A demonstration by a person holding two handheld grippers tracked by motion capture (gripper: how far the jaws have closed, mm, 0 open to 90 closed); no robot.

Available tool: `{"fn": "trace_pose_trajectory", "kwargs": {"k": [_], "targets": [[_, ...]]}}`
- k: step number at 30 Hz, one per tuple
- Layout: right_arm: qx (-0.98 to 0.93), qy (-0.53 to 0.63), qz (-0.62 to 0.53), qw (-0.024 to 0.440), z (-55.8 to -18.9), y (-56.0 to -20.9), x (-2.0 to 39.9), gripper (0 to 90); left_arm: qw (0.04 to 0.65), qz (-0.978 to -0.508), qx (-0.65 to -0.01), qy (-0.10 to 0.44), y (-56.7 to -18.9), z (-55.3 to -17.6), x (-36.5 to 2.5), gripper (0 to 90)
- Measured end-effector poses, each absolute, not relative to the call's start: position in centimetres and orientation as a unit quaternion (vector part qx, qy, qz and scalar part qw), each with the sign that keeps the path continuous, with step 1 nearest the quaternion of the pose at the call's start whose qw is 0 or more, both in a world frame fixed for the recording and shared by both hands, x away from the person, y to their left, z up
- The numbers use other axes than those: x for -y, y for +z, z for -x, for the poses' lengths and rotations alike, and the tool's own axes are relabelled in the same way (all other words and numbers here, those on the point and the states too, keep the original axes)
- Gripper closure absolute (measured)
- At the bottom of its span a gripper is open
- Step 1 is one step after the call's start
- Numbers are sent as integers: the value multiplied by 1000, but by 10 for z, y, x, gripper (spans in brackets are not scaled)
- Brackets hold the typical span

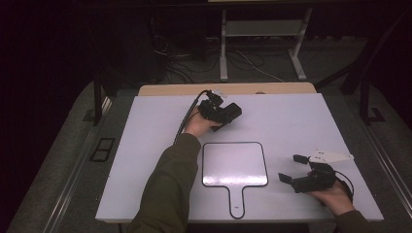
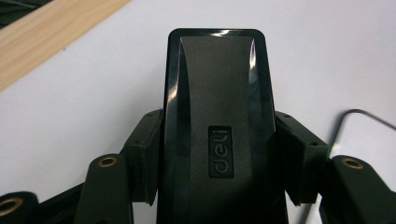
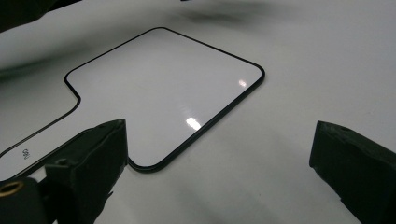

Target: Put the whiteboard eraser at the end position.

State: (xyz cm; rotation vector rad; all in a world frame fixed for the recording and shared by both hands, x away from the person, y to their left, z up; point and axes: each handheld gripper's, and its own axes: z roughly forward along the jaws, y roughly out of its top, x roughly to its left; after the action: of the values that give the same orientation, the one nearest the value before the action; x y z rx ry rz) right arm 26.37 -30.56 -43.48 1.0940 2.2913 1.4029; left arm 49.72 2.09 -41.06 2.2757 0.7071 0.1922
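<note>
A black whiteboard eraser [image 2: 217, 107] marked "deli" sits lengthwise between the jaws of my left gripper [image 2: 217, 158], whose pads press on its two long sides. From above, that gripper [image 1: 227, 114] and the eraser [image 1: 233, 111] are low over the far middle of the white table. A small white paddle-shaped board [image 1: 234, 164] with a black rim lies flat at the front middle, its handle toward the person. My right gripper [image 1: 292, 168] hovers just right of the board, jaws wide apart with nothing between them. The board [image 3: 159, 93] lies ahead of that gripper [image 3: 217, 158].
The white table top [image 1: 145, 145] ends in a wooden strip [image 1: 223, 89] along its far edge, also seen as a wooden strip [image 2: 46, 37] close to the eraser. Beyond it are a metal stand [image 1: 223, 48] and cables on the dark floor.
</note>
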Motion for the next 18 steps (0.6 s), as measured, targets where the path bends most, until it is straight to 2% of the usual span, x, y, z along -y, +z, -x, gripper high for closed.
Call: {"fn": "trace_pose_trajectory", "kwargs": {"k": [2,18], "targets": [[-783,482,-375,119,-263,-434,306,34,379,-878,-284,72,-416,-501,-17,392],[-785,481,-372,118,-262,-434,306,34,337,-899,-269,71,-443,-510,-5,388]]}}
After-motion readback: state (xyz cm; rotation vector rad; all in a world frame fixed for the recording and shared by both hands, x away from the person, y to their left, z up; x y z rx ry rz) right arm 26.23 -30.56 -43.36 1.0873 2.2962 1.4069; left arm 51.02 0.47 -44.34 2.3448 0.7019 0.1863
